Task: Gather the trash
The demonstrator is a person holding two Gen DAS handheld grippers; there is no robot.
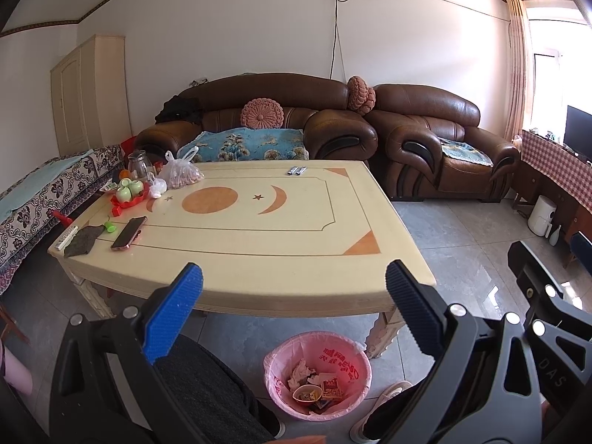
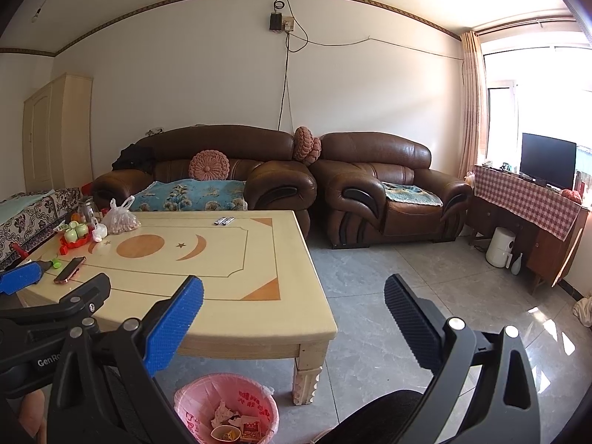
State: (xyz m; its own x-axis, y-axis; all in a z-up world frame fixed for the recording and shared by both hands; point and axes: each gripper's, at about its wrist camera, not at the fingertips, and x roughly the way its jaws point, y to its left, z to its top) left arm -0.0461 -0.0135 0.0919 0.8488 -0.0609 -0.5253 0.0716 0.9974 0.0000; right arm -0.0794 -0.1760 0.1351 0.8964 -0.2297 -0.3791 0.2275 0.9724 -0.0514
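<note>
Left wrist view: both the left hand-held gripper (image 1: 294,285) and the right hand-held gripper (image 2: 294,296) are held released and empty (nothing grasped) above the pink-lined bin (image 1: 317,375), kept at lower centre beside the surface (image 1: 296,259) for easy drops.

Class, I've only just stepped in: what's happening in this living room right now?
A seated person holds a gripper in each hand above a pink-lined bin beside the coffee table. The left gripper and right gripper both have their jaws open and empty. The bin already holds wrappers and a small bowl.
</note>
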